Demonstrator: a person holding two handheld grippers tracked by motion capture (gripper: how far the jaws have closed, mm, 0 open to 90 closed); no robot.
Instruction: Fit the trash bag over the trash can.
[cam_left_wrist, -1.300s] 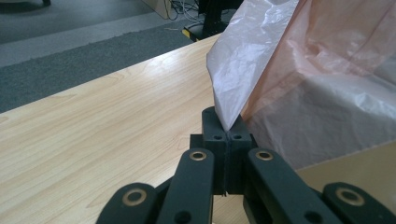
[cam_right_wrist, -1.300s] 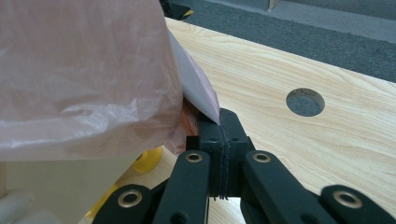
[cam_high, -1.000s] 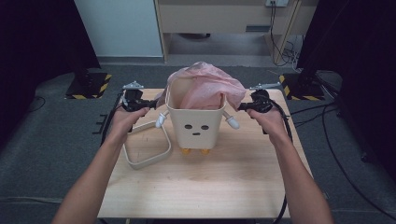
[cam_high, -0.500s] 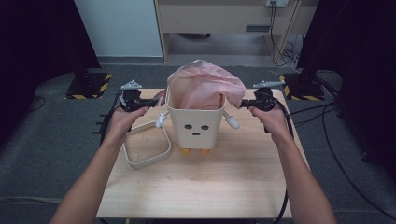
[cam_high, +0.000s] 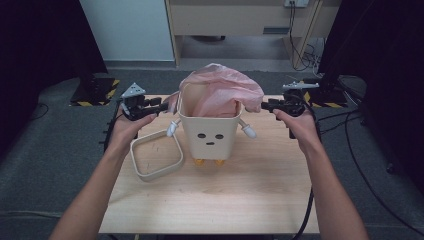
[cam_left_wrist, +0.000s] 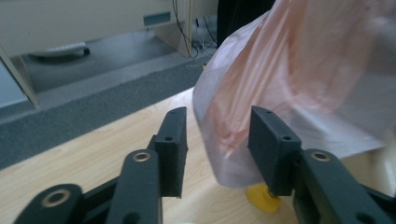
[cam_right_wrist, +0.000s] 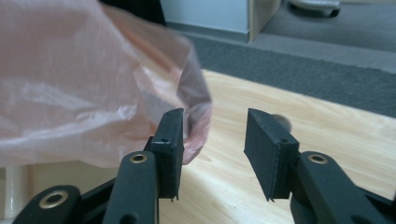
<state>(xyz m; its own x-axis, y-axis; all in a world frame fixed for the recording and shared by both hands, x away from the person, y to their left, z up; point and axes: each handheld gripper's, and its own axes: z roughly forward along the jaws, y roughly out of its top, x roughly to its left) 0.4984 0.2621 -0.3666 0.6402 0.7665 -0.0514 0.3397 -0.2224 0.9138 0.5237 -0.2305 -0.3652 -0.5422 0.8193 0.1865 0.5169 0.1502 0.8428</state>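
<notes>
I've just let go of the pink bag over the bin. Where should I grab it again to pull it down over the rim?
Take the pink bag by its loose hanging edge at each side of the bin, coming in level from outside. In the left gripper view that edge drapes free between the open jaws; in the right gripper view a corner hangs beside one finger. The billowed top would likely slip.

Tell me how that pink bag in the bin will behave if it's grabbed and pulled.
The bag looks thin and crinkled, so it is probably floppy and very light. Its glossy film may slip from the pads. The bin stands on small feet, so a hard pull might tip it.
</notes>
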